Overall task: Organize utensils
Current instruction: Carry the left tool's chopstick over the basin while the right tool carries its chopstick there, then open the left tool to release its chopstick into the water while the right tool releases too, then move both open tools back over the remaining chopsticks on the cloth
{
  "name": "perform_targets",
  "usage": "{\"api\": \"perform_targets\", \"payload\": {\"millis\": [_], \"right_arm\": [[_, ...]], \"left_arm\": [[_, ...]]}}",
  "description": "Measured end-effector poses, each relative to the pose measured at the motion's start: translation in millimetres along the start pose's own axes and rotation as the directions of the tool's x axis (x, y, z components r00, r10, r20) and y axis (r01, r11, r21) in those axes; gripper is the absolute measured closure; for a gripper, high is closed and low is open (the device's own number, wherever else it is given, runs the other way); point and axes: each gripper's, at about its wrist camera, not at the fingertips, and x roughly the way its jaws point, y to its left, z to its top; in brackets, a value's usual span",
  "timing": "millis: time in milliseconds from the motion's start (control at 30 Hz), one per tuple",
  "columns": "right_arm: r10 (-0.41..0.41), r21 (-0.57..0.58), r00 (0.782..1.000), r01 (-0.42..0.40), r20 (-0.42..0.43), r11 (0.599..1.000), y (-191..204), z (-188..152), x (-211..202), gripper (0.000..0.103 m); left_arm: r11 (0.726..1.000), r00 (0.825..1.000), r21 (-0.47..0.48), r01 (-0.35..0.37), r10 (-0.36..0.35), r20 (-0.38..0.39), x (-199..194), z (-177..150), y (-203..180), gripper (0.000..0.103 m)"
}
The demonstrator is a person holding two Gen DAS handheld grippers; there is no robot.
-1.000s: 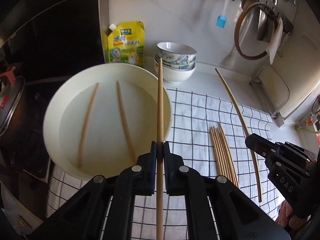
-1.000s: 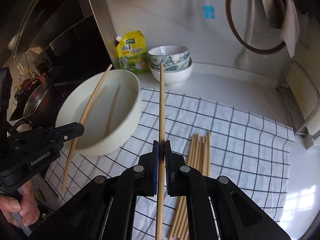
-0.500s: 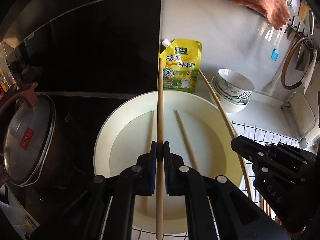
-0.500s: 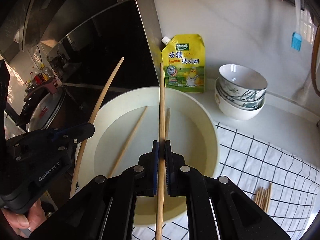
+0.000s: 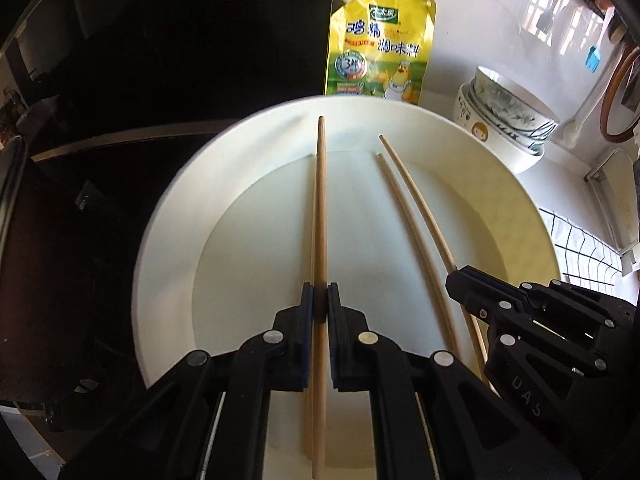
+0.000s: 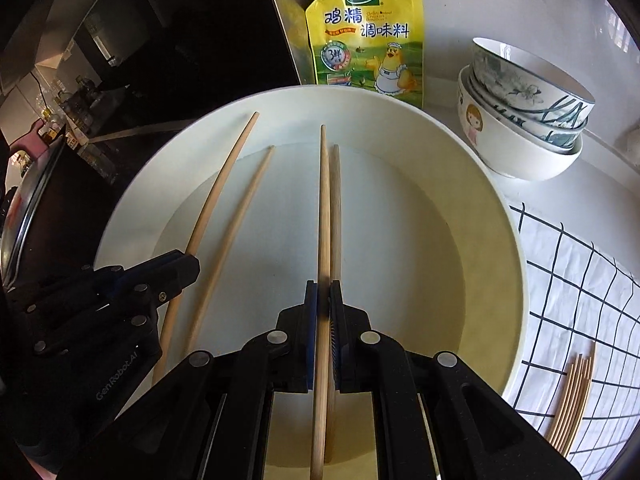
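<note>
My left gripper (image 5: pixel 320 304) is shut on a wooden chopstick (image 5: pixel 320 208) and holds it over the large cream bowl (image 5: pixel 168 216). My right gripper (image 6: pixel 324 300) is shut on a second chopstick (image 6: pixel 323 208), also over the bowl (image 6: pixel 500 216). Two loose chopsticks lie inside the bowl: one (image 6: pixel 236 236) between the grippers, one (image 6: pixel 336 200) just under the right gripper's chopstick. In the left wrist view the right gripper (image 5: pixel 456 280) sits at the right with its chopstick (image 5: pixel 424 216). In the right wrist view the left gripper (image 6: pixel 188 268) sits at the left.
A yellow seasoning pouch (image 6: pixel 366 40) stands behind the bowl. Stacked patterned bowls (image 6: pixel 528 112) sit to its right. A checked cloth (image 6: pixel 568 300) at the right holds a bundle of several chopsticks (image 6: pixel 572 400). A black stove and a lidded pot (image 6: pixel 24 208) are at the left.
Both grippers moved left from the checked cloth and down close over the cream bowl, each still holding its chopstick. The bowl now fills both views.
</note>
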Motion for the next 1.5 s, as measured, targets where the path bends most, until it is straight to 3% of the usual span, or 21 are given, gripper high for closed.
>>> {"api": "perform_targets", "payload": {"millis": [233, 333, 500, 1033, 1500], "right_arm": [[-0.031, 0.002, 0.999, 0.031, -0.01, 1.0, 0.0, -6.6, 8.2, 0.094], [-0.048, -0.003, 0.999, 0.048, 0.013, 0.999, 1.5, -8.4, 1.7, 0.081], [-0.054, 0.0, 0.998, 0.054, 0.029, 0.999, 0.0, -9.9, -7.0, 0.079], [-0.053, 0.013, 0.993, 0.052, 0.11, 0.999, -7.1, -39.9, -65.2, 0.073], [-0.107, 0.08, 0.983, 0.096, 0.148, 0.992, -54.6, -98.1, -118.8, 0.067]], "left_arm": [[1.0, 1.0, 0.008, -0.007, 0.007, -0.008, 4.8, -1.9, -0.7, 0.094], [1.0, 1.0, 0.002, -0.015, 0.015, -0.005, 2.4, -1.1, 0.8, 0.083], [1.0, 0.999, -0.012, -0.024, 0.024, 0.026, -11.0, -2.2, 5.2, 0.059], [1.0, 0.997, -0.023, -0.004, 0.005, 0.081, -63.8, -33.9, -10.3, 0.055], [0.999, 0.995, 0.014, 0.04, -0.041, 0.096, -88.1, -65.3, -59.3, 0.049]]}}
